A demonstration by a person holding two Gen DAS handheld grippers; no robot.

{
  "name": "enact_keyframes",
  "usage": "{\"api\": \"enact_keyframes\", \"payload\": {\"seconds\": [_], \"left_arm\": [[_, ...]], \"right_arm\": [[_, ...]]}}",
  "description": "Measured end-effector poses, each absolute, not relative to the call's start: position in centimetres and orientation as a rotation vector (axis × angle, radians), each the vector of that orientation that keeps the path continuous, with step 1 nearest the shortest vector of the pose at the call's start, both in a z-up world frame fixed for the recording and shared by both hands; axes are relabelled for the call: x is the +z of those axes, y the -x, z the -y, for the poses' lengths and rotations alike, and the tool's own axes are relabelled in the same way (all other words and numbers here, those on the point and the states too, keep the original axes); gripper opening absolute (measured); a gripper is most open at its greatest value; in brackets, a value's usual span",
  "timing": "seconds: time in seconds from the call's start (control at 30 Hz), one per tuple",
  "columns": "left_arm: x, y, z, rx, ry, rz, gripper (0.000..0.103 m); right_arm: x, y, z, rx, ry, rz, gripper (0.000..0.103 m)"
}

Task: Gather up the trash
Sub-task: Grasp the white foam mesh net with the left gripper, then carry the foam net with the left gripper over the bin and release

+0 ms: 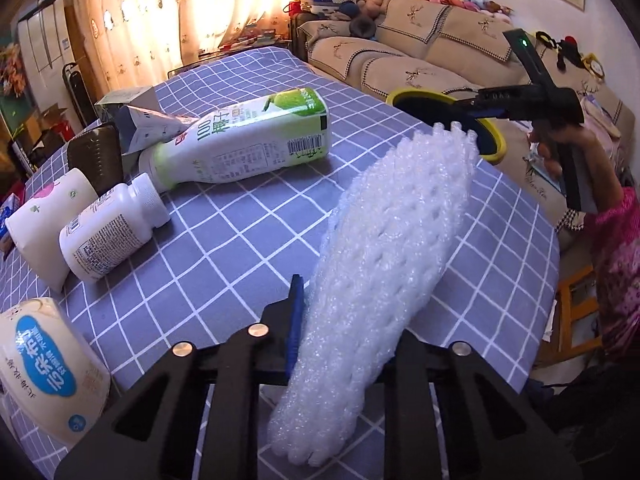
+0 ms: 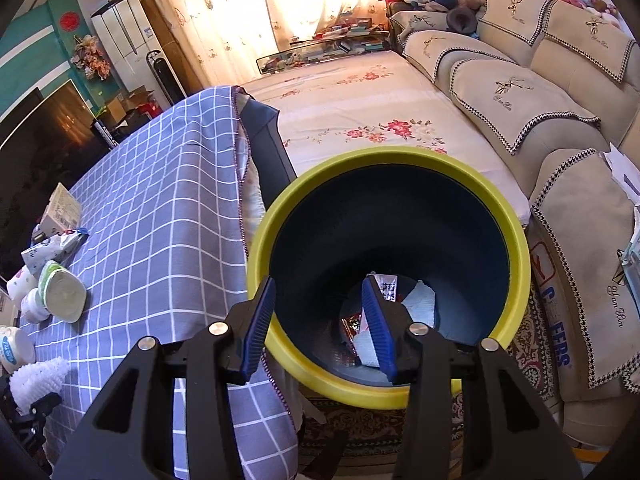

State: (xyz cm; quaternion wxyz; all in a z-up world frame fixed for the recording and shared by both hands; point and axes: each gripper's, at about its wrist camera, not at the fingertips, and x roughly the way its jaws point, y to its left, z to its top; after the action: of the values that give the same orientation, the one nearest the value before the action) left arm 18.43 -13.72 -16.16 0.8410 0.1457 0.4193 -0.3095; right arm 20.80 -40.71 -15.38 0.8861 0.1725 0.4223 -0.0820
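A long white foam net sleeve (image 1: 400,220) lies on the blue checked tablecloth (image 1: 224,256), its near end raised between my left gripper's fingers. My left gripper (image 1: 344,312) is shut on it; the blue left pad (image 1: 296,312) presses its side and the other pad is hidden behind the foam. Beyond the table's right edge stands a dark bin with a yellow rim (image 2: 516,248), holding paper and wrappers (image 2: 420,300). My right gripper (image 2: 320,284) is open and straddles the bin's near rim, one finger outside, one inside. The left wrist view shows that gripper (image 1: 472,106) at the rim (image 1: 404,94).
A large white-and-green bottle (image 1: 248,144), a small white pill bottle (image 1: 116,228), a white pouch (image 1: 44,216), a torn carton (image 1: 152,124) and a tissue pack (image 1: 44,368) lie on the table's left. A beige sofa (image 2: 520,92) and a floral sheet (image 2: 360,112) lie behind the bin.
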Motion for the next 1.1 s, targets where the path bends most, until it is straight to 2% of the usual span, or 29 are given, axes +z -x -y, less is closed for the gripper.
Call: {"api": "enact_keyframes", "payload": {"seconds": [0.47,0.73,1.1], "left_arm": [[-11.9,-18.0,19.3,-0.744,-0.291,-0.828,0.016],[-10.5,-21.4,29.0,-0.858,-0.276,-0.839,0.016],[-13.5,-27.0,44.4,-0.957,-0.332,-0.940,0.017]], "right_arm": [[-14.1,-16.2,43.2,-0.230,-0.394,-0.817,0.043],[-13.4,-11.7,46.7,-0.332,-0.437,-0.762,0.044],[-14.7,-8.1,50.2,-0.428,-0.495,-0.770,0.044]]}}
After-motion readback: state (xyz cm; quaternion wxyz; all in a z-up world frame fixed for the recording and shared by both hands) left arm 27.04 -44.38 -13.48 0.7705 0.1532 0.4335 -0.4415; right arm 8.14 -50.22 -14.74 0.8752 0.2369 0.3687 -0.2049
